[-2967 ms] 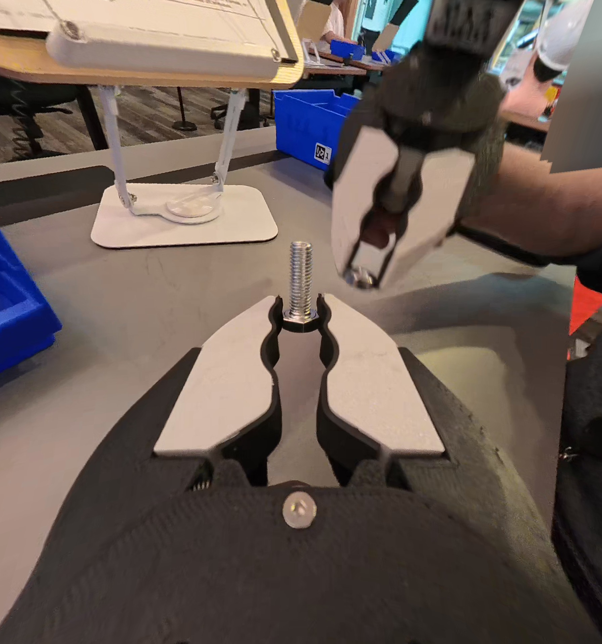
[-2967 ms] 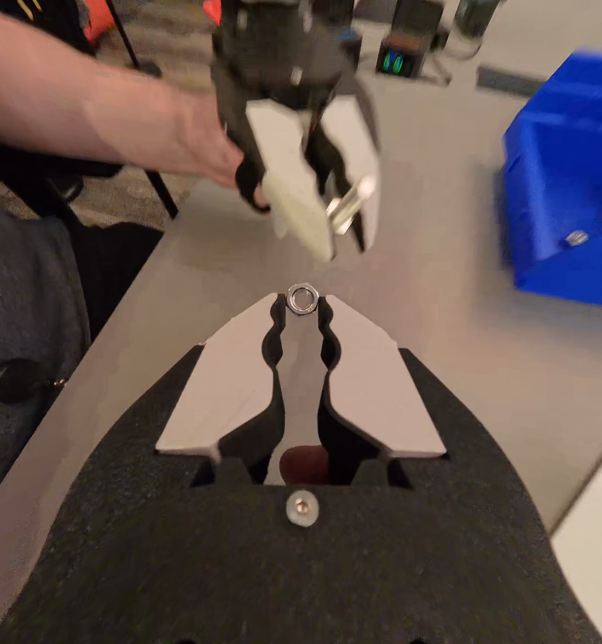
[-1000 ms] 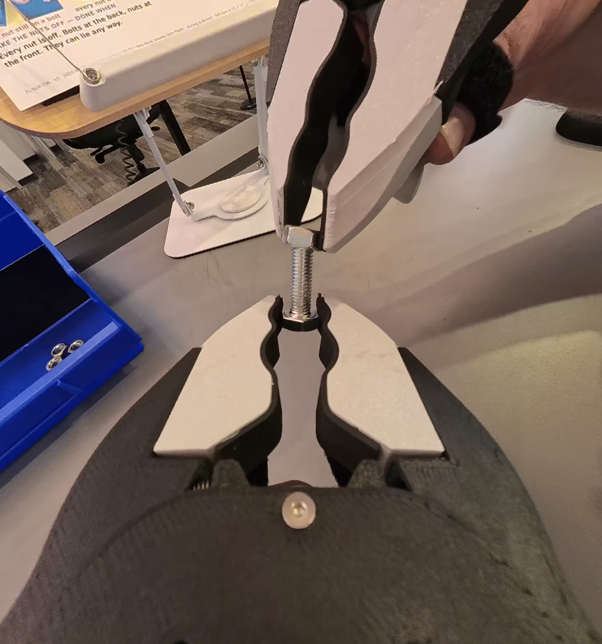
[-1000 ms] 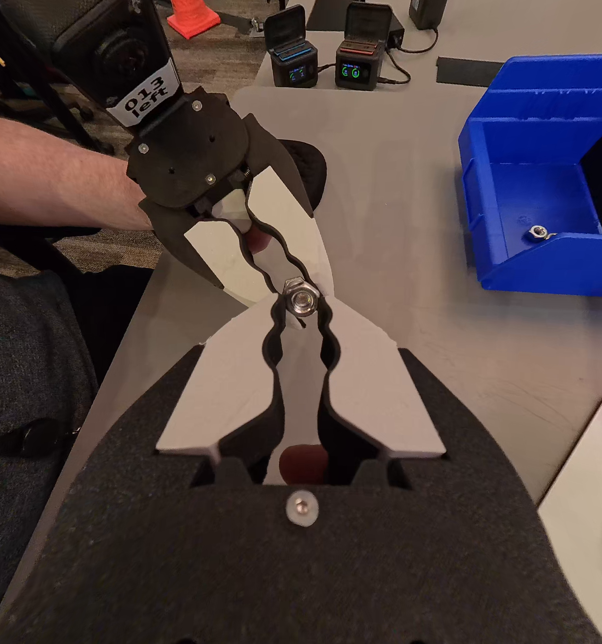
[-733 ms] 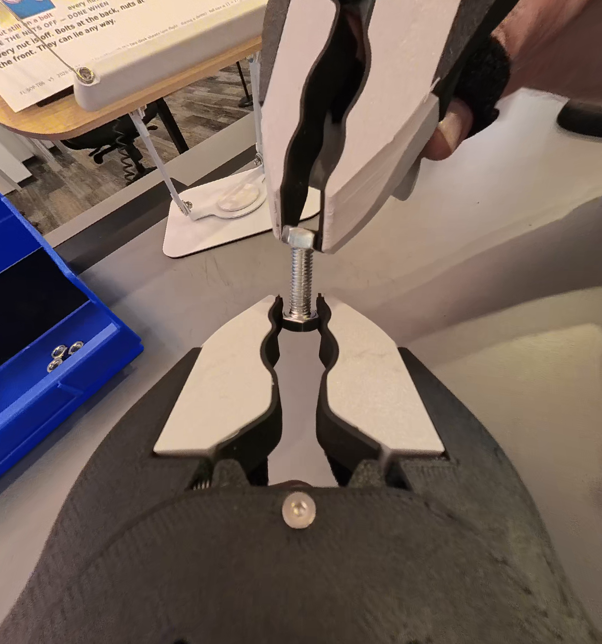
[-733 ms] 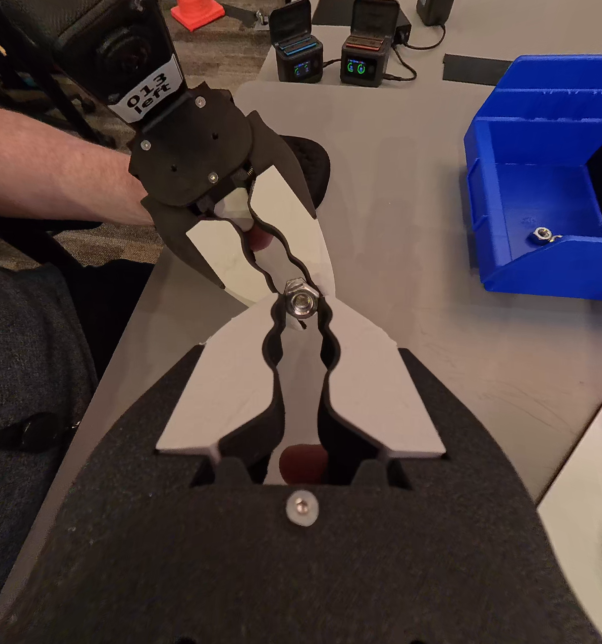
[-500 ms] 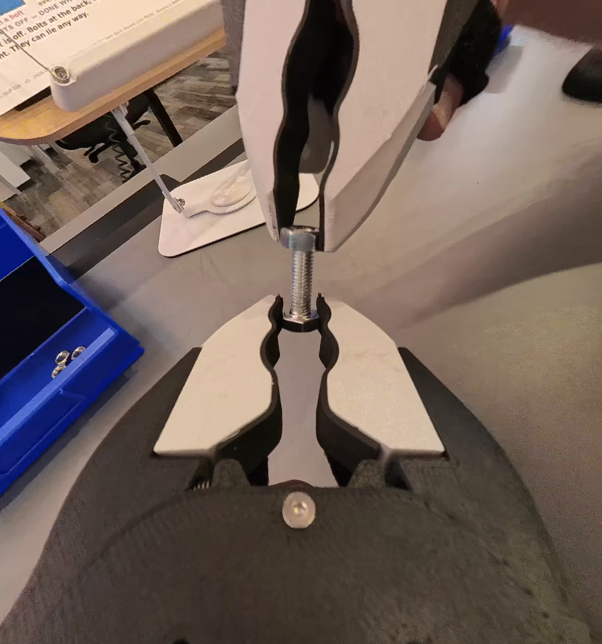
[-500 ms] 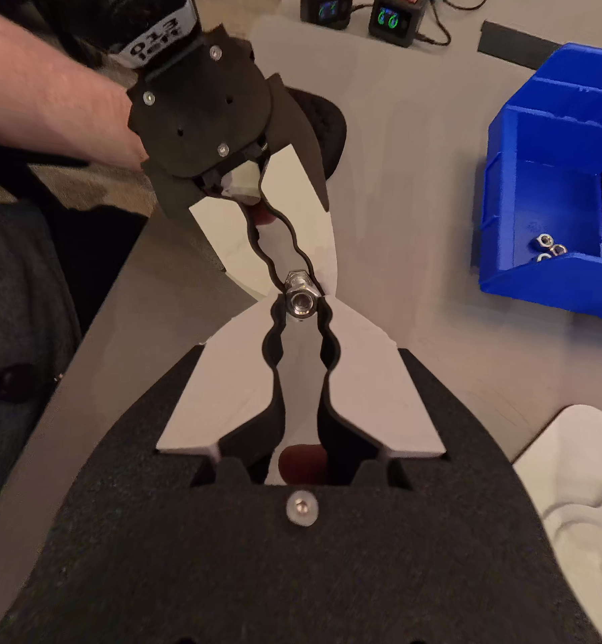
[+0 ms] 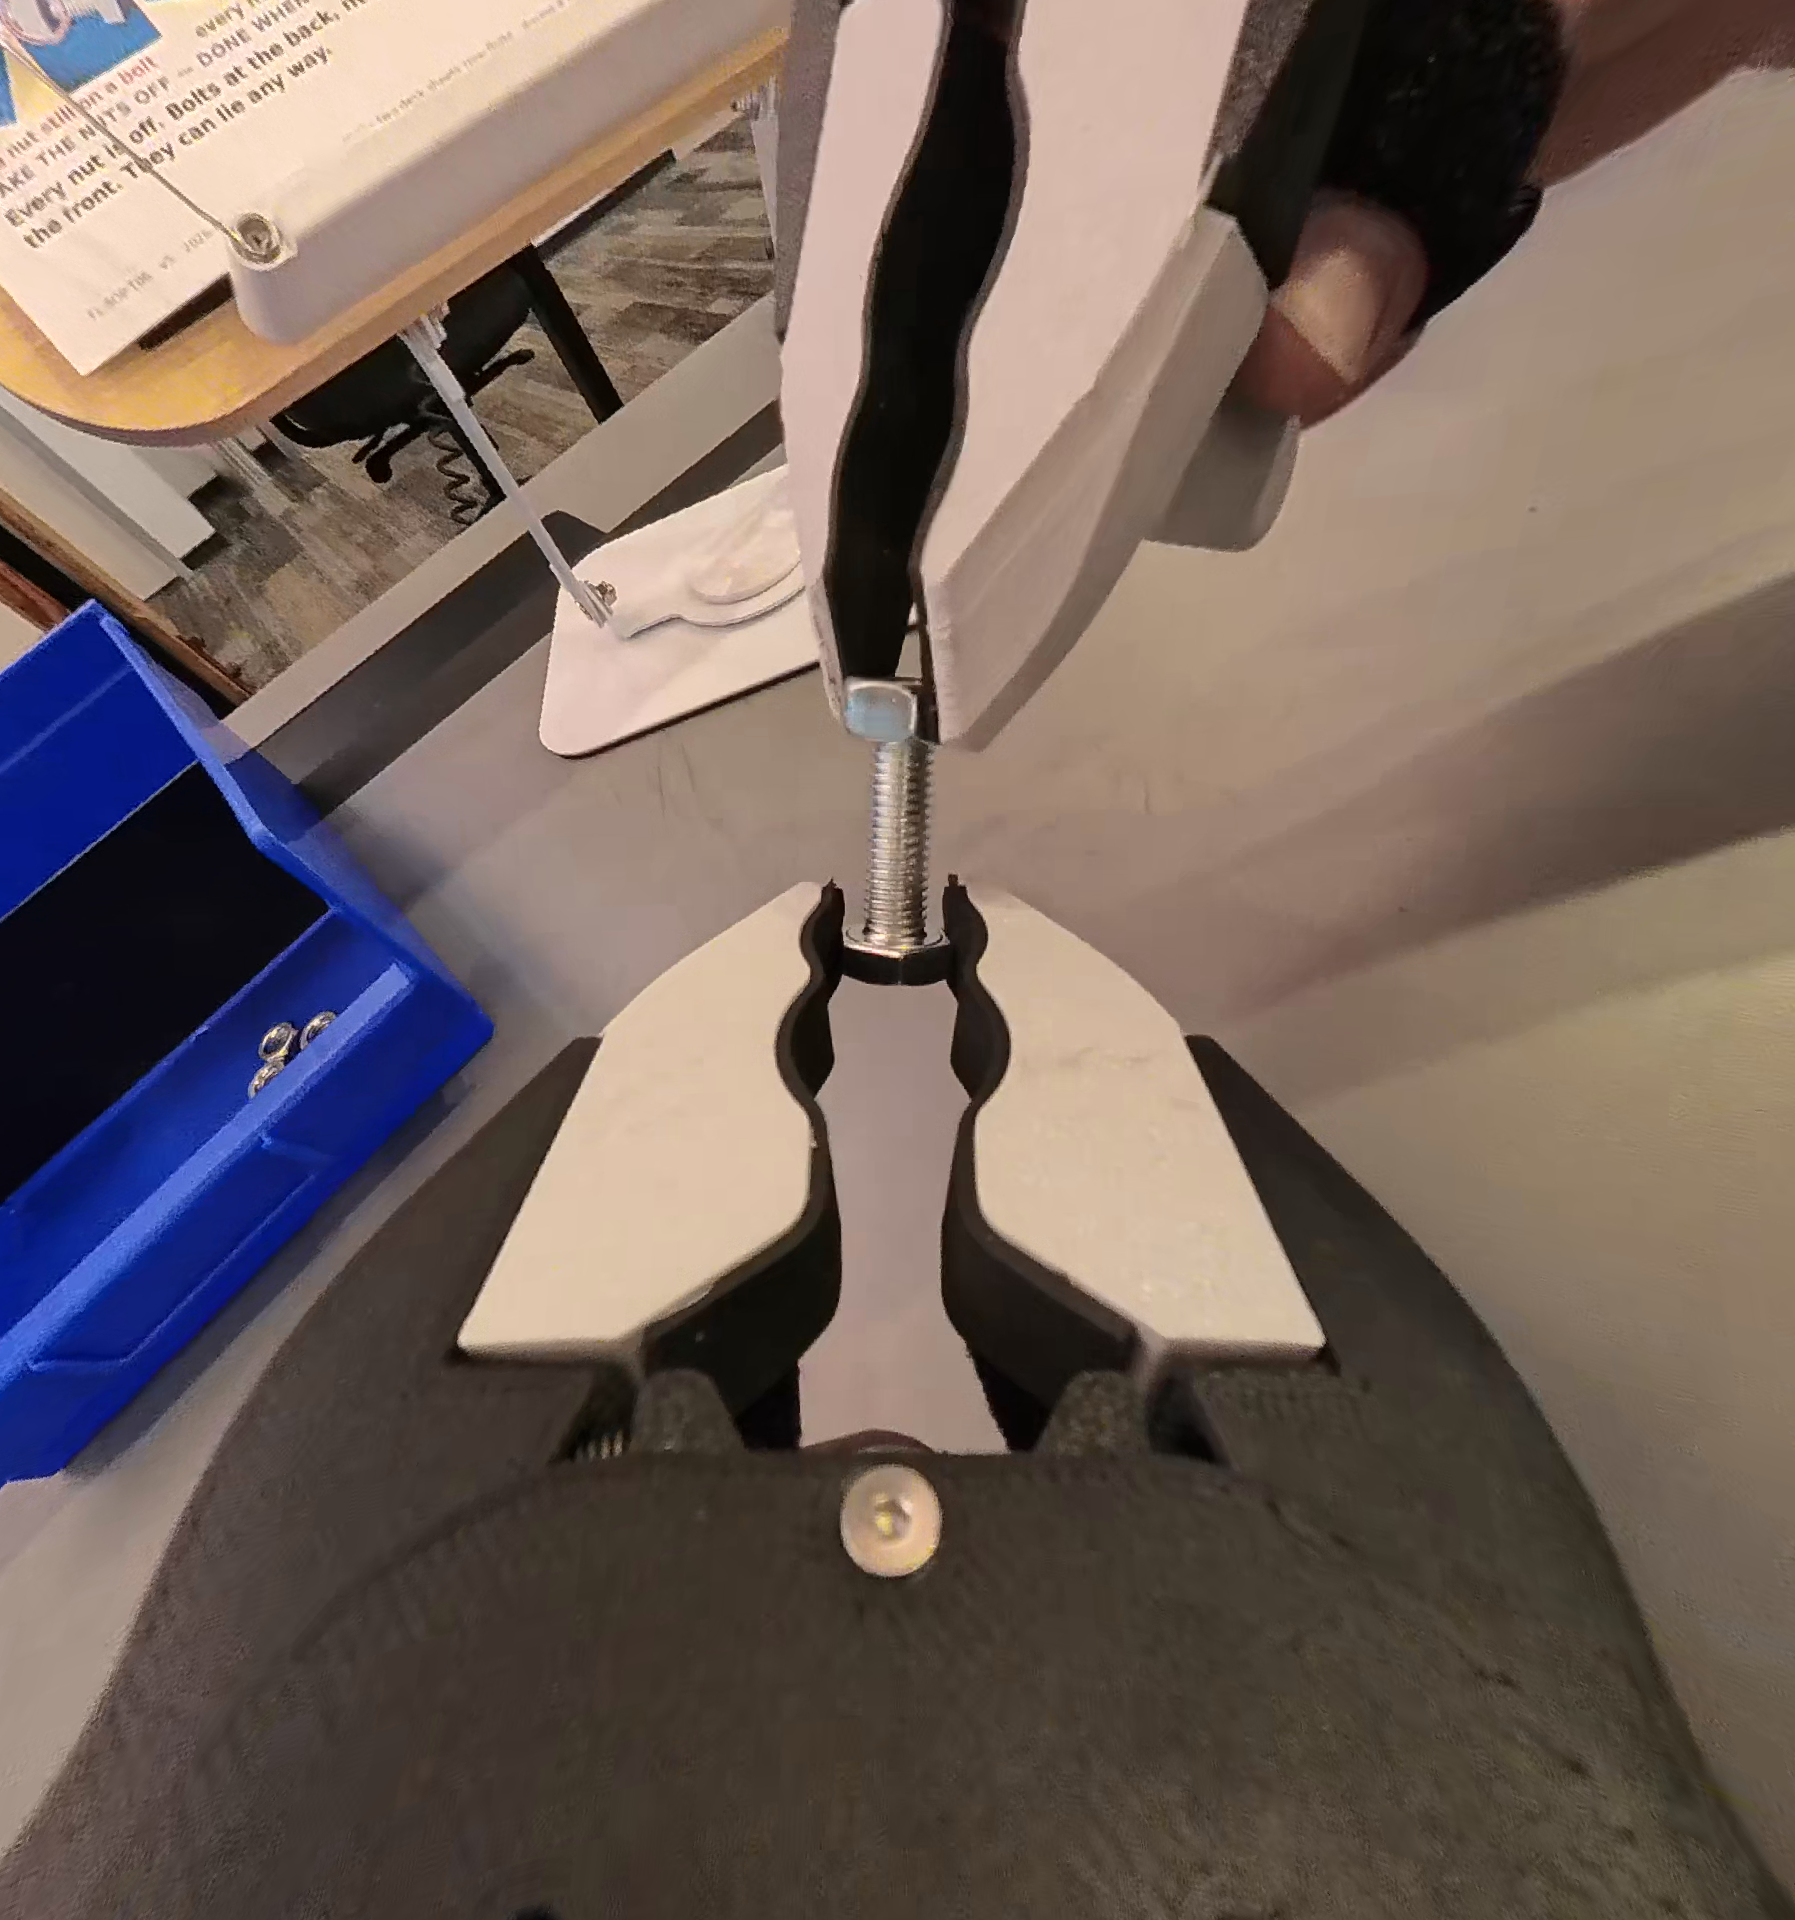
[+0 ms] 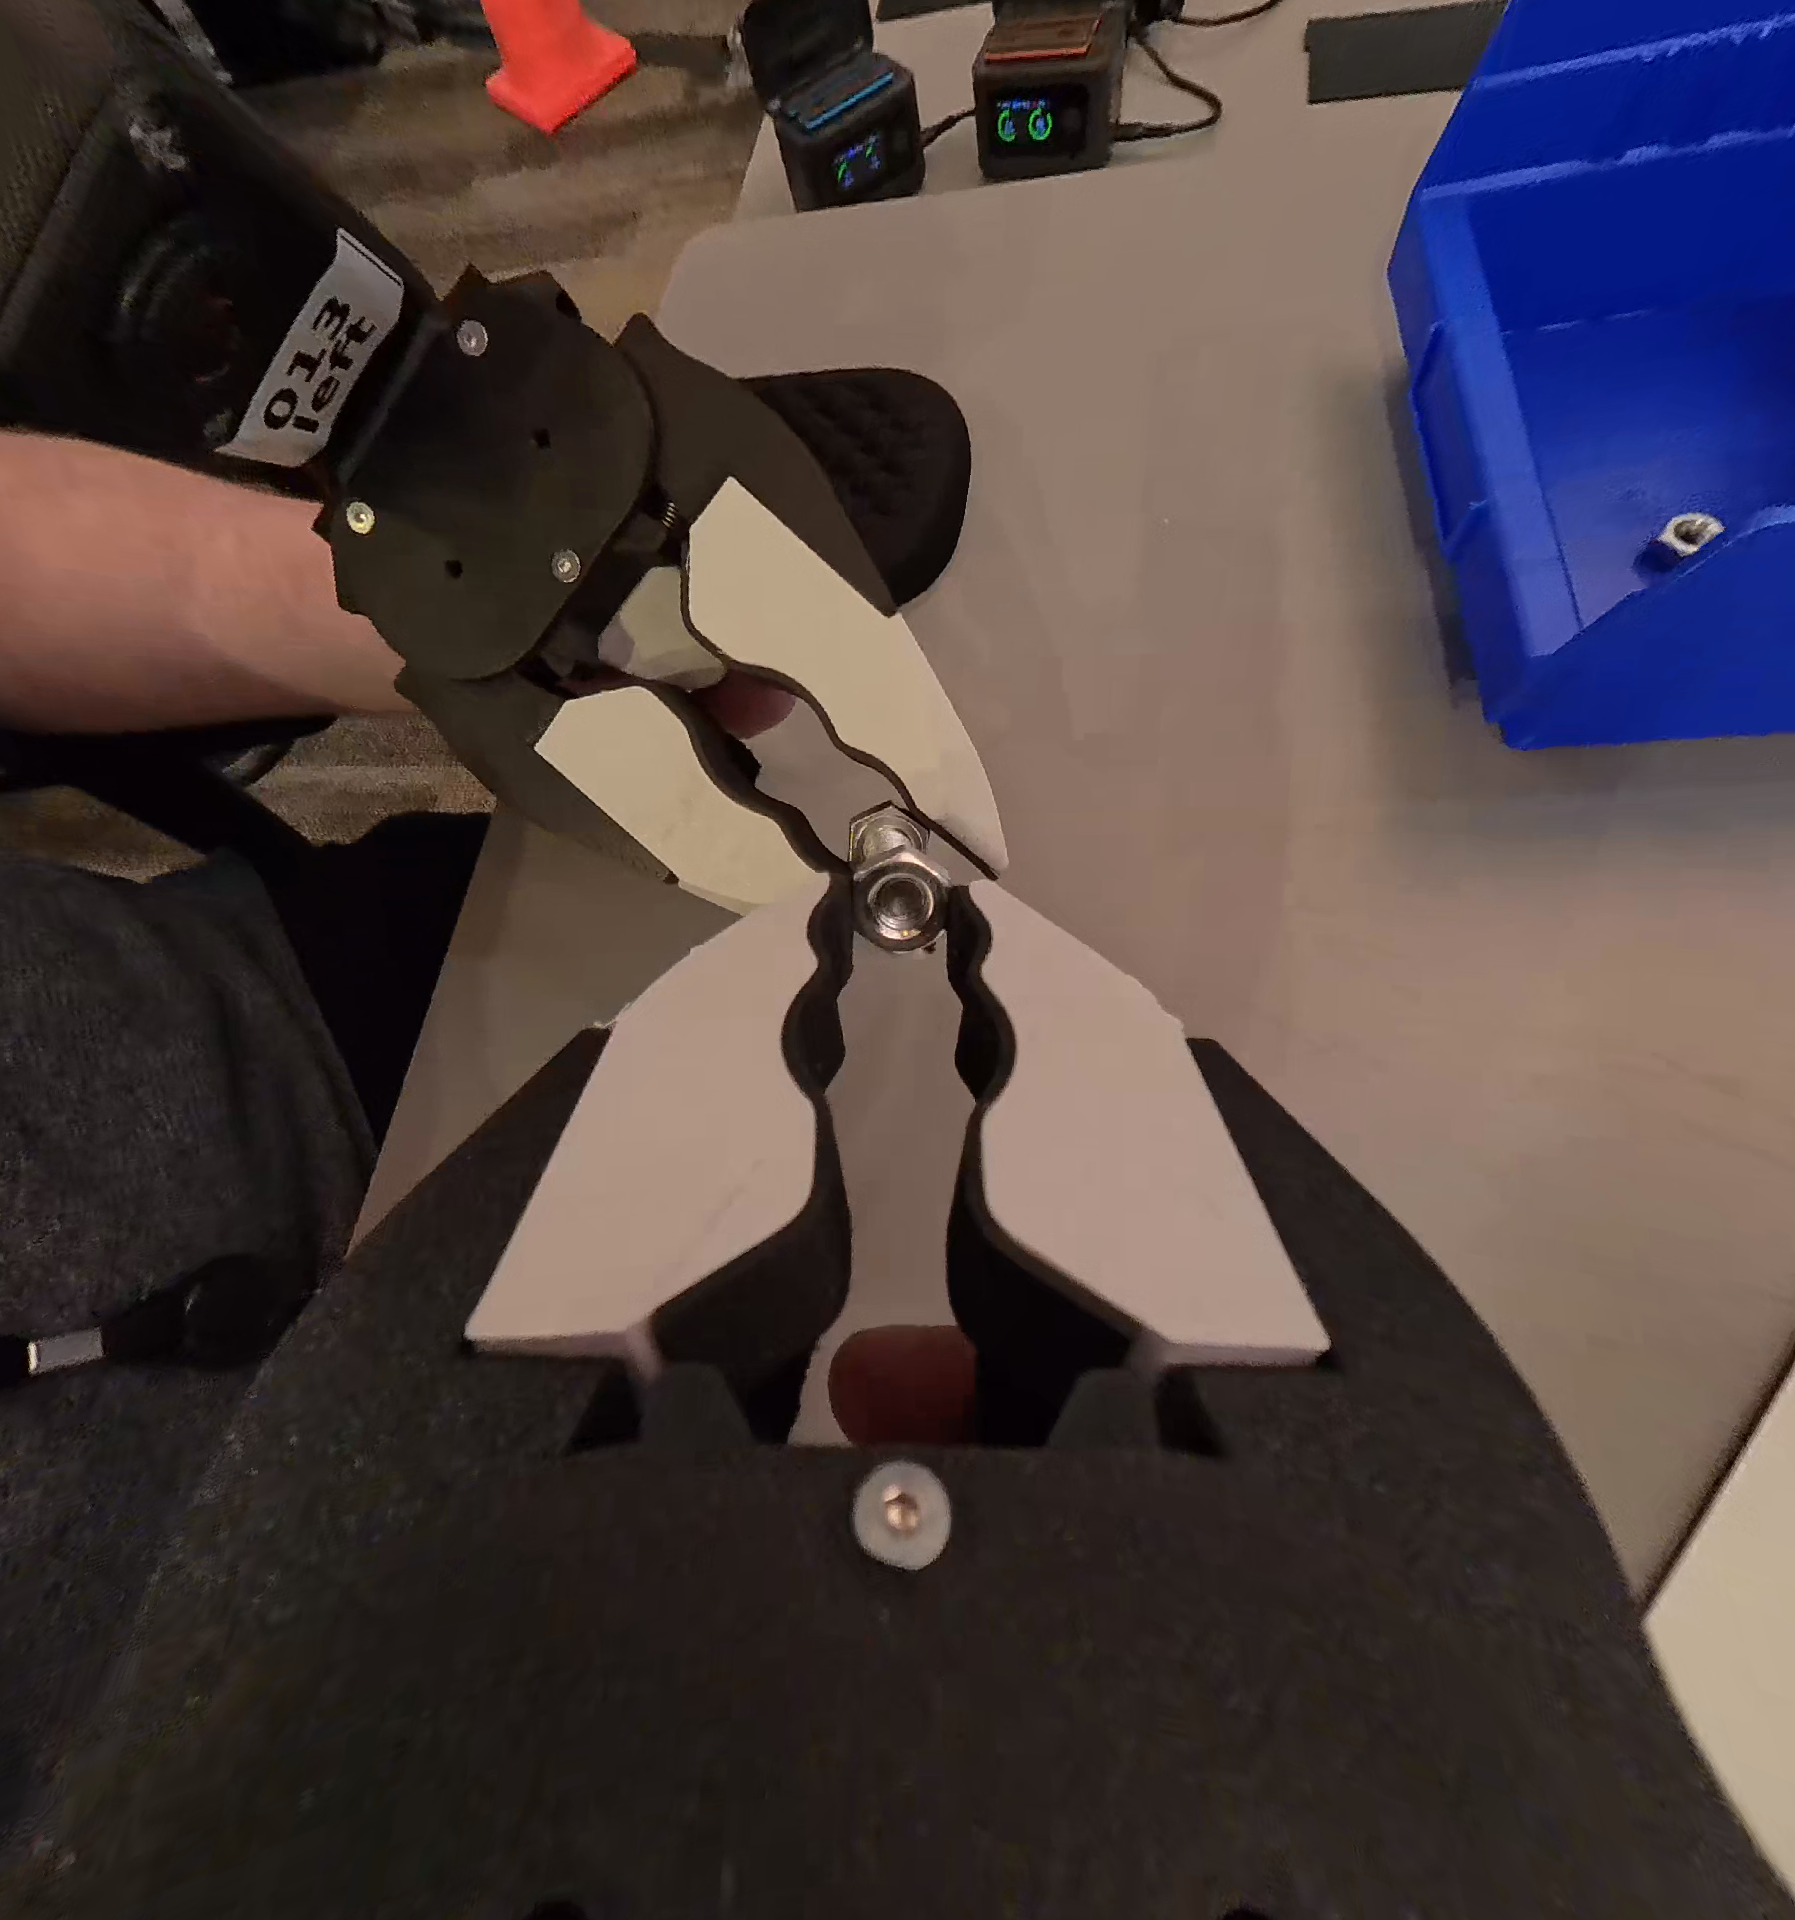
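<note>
Gripping the hexagonal head of a silver bolt [image 9: 898, 831], the left gripper [image 9: 894, 940] keeps the threaded shank upright. The right gripper [image 9: 885, 712] comes down from above, its tips closed on a silver nut [image 9: 880, 711] sitting on the shank's top end. Both hover over the grey table [image 9: 1444, 831]. Off to the left stands a blue bin [image 9: 197, 1091] — three small silver nuts [image 9: 288, 1051] lie in its front compartment. Behind the tongs sits a white stand base [image 9: 664, 665].

Left gripper [image 9: 893, 935] fingers [image 9: 727, 1122] clamp bolt [image 9: 898, 831] head.
</note>
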A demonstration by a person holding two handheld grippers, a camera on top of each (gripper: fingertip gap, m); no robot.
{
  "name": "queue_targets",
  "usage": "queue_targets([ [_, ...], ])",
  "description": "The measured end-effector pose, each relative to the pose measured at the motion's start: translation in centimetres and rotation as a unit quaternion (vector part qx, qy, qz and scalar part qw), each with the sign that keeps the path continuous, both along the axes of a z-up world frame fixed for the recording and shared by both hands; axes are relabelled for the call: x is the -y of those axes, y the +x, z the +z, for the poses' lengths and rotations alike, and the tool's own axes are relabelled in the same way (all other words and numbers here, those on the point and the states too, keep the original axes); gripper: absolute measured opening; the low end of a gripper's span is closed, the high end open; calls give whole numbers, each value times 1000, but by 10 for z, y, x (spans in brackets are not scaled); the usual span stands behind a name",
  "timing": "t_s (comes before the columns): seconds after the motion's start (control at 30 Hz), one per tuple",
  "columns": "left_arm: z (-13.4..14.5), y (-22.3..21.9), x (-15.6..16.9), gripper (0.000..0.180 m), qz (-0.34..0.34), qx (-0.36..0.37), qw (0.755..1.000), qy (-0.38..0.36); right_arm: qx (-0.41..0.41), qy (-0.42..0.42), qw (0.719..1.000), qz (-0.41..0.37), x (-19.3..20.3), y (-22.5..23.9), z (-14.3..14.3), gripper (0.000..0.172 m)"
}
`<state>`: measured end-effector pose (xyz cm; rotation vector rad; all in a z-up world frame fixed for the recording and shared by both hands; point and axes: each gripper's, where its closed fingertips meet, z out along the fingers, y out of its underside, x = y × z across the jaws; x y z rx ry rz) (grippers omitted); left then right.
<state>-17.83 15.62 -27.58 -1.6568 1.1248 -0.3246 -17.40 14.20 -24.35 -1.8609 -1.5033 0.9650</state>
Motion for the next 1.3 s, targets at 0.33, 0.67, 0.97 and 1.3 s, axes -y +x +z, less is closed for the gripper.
queue_targets([
  [0.33, 6, 0, 0, 19, -5, 35, 999, -12, -9, 20, 1000, 0, 1, -6, 2, 20],
  [0.67, 31, 9, 12, 19, -65, 176, 978, -88, -171, 40, 983, 48, 9, -16, 39, 48],
  [0.97, 55, 10, 26, 19, -128, 280, 941, -141, -273, 49, 957, 83, 17, -24, 57, 40],
  [1.3, 61, 13, 36, 18, -169, 307, 923, -161, -306, 30, 943, 125, 23, -24, 64, 19],
])
